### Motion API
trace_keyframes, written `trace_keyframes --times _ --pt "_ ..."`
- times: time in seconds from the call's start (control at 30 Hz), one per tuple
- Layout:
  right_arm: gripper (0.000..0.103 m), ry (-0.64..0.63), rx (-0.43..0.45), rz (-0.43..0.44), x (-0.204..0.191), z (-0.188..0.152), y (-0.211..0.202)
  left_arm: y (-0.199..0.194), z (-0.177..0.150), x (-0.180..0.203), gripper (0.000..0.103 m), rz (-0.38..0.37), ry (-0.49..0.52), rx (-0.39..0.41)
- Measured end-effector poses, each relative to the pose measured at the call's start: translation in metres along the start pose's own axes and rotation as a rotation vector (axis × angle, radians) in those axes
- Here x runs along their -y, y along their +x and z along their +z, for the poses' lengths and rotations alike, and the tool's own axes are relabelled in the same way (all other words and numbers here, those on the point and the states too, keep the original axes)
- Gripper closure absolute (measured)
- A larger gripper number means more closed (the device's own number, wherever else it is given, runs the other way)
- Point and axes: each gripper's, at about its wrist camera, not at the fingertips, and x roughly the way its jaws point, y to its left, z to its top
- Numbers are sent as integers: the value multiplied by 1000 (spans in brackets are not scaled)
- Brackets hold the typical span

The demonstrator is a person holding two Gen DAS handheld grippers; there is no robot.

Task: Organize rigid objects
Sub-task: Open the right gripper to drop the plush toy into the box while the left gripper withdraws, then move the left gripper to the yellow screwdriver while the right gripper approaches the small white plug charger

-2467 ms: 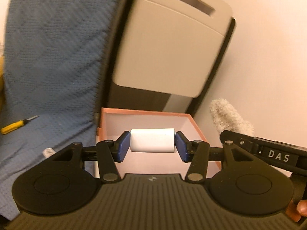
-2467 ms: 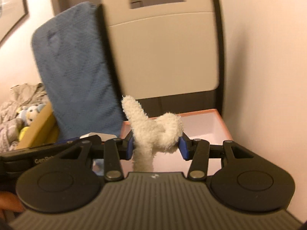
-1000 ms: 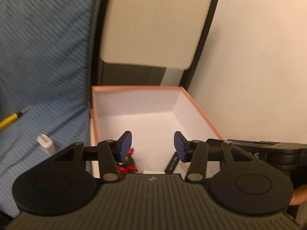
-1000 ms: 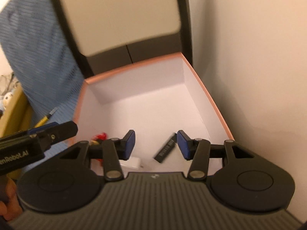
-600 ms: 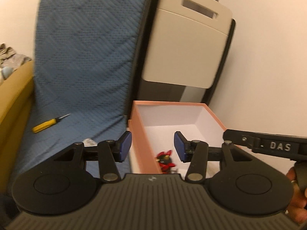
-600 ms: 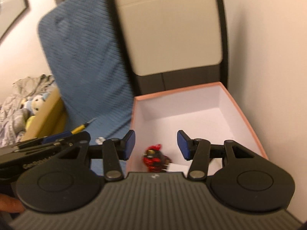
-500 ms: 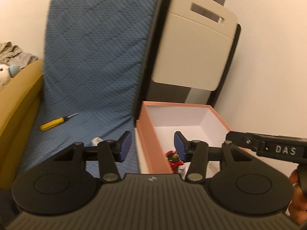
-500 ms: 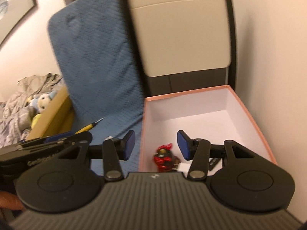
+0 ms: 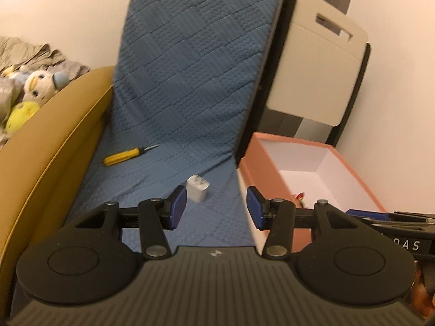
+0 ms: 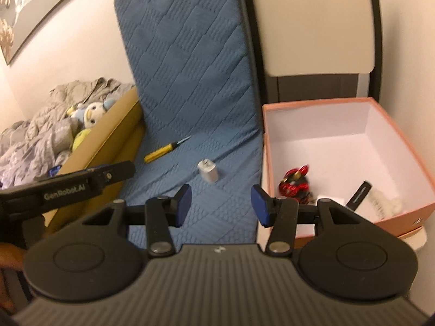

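Observation:
A pink box with a white inside stands to the right of a blue quilted mat. In it lie a red and black toy, a black bar and a white fuzzy thing. A white charger plug and a yellow screwdriver lie on the mat. My left gripper is open and empty above the mat, just short of the plug. My right gripper is open and empty over the mat beside the box.
A beige and black case stands against the wall behind the box. A mustard sofa arm borders the mat on the left. Plush toys and a grey blanket lie beyond it.
Both grippers let their loads go into the box, the left a white cylinder, the right a fuzzy toy. Then both drew back and swung left over the mat, still open.

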Motion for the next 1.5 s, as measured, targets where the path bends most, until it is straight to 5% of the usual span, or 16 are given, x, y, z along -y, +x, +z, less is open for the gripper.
trace_keyframes --times 0.47,0.87,1.23,1.5 --pt "52 -3 -34 0 -13 -43 52 32 -38 -47 48 28 6 -35" --pt "52 -65 -33 72 -27 -30 102 118 0 -59 48 -8 -1 -103" --pt "52 -90 -34 76 -31 -7 169 219 28 -74 43 77 87 -117" --pt "52 -72 -65 43 -23 11 214 269 42 -94 43 125 63 -110"
